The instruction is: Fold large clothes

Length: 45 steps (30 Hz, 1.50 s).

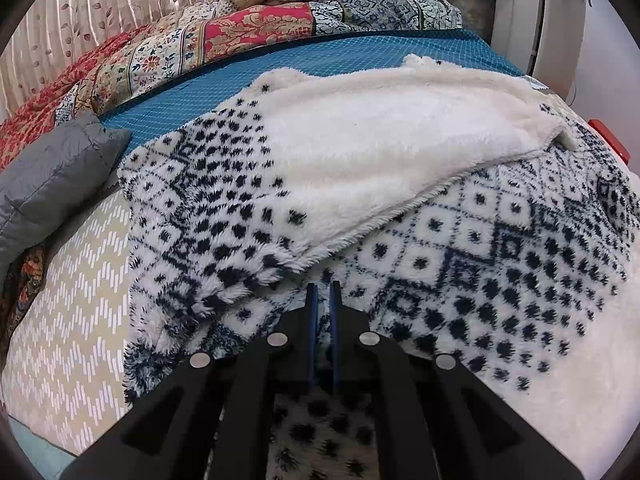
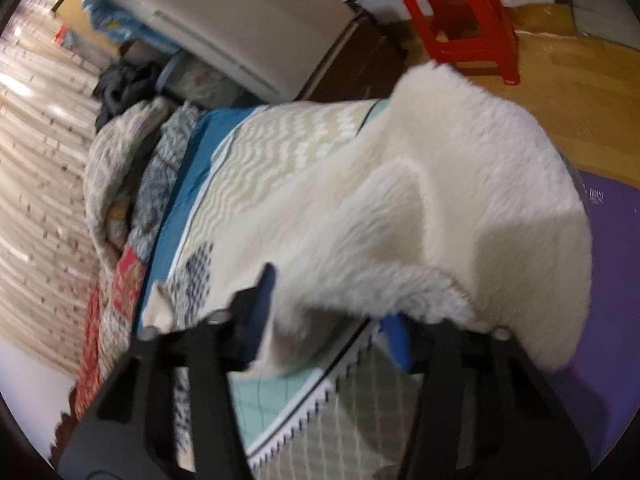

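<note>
My left gripper (image 1: 323,286) is nearly closed, pinning the patterned fleece garment (image 1: 460,248) on the bed (image 1: 76,308) as an anchor. My right gripper (image 2: 332,300), jaws spread, carries its white lining over the bed's edge; grip unclear.

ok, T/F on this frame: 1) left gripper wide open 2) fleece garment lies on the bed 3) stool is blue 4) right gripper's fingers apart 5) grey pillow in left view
1) False: the left gripper has its fingers nearly together.
2) True: the fleece garment lies on the bed.
3) False: the stool is red.
4) True: the right gripper is spread, white fleece draped between.
5) True: the grey pillow is at left.
</note>
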{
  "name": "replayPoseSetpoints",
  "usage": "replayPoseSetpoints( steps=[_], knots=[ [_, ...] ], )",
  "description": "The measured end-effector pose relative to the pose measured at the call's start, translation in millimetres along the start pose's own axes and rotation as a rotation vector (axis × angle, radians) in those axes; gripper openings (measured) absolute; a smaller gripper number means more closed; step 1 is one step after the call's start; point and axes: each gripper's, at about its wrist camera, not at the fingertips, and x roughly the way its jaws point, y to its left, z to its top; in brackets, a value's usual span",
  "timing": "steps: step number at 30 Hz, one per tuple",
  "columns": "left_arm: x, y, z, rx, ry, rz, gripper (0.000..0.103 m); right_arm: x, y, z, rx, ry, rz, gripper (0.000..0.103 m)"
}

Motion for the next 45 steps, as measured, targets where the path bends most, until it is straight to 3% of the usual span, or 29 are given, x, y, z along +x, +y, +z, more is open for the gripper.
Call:
replayPoseSetpoints(
  steps=[1, 3, 7, 12, 15, 17, 19, 22, 24, 26, 28, 29, 31, 34, 36, 39, 43, 45],
  knots=[
    [0, 0, 0, -0.002, -0.001, -0.003, 0.003, 0, -1, 5, 0.015, -0.012, -0.004, 0.022],
    [0, 2, 0, -0.002, -0.002, -0.006, 0.003, -1, 1, 14, 0.027, -0.031, 0.002, 0.009],
    [0, 1, 0, -0.007, -0.001, -0.008, 0.003, -13, 40, 28, -0.098, -0.105, -0.015, 0.007],
    [-1, 4, -1, -0.017, -0.005, -0.022, 0.003, -27, 143, 28, -0.406, -0.195, 0.000, 0.007],
    [-5, 9, 3, -0.033, -0.002, -0.051, 0.003, -27, 223, 1, -0.654, -0.228, 0.034, 0.007],
    [-14, 24, 9, -0.095, 0.004, -0.099, 0.003, -24, 278, -37, -0.859, -0.236, 0.070, 0.007],
    [-26, 46, 11, -0.178, -0.015, -0.118, 0.003, -17, 330, -99, -1.113, -0.215, 0.121, 0.007],
    [-44, 80, 10, -0.264, -0.058, -0.112, 0.003, -3, 367, -197, -1.453, -0.153, 0.182, 0.007],
    [-53, 105, 8, -0.317, -0.069, -0.090, 0.003, 18, 371, -286, -1.752, -0.079, 0.210, 0.009],
    [-57, 124, 5, -0.360, -0.065, -0.083, 0.003, 43, 355, -356, -1.992, -0.020, 0.189, 0.022],
    [-55, 135, 5, -0.393, -0.039, -0.098, 0.002, 63, 324, -406, -2.205, -0.050, 0.138, 0.055],
    [-54, 139, 4, -0.402, -0.028, -0.110, 0.001, 65, 312, -417, -2.252, -0.083, 0.120, 0.059],
    [-53, 141, 6, -0.403, -0.023, -0.138, 0.000, 55, 297, -419, -2.268, -0.190, 0.131, 0.062],
    [-49, 128, 19, -0.375, -0.029, -0.175, 0.000, 32, 287, -395, -2.193, -0.158, 0.148, 0.080],
    [-48, 118, 28, -0.343, -0.043, -0.191, 0.000, 18, 279, -379, -2.150, -0.129, 0.159, 0.081],
    [-52, 86, 51, -0.242, -0.082, -0.190, 0.000, 6, 263, -348, -2.035, -0.070, 0.126, 0.081],
    [-63, 27, 77, -0.036, -0.139, -0.154, 0.000, 13, 249, -310, -1.902, -0.042, -0.017, 0.081],
    [-63, -5, 88, 0.065, -0.157, -0.133, 0.000, 20, 247, -293, -1.827, 0.033, -0.038, 0.081]
  ],
)
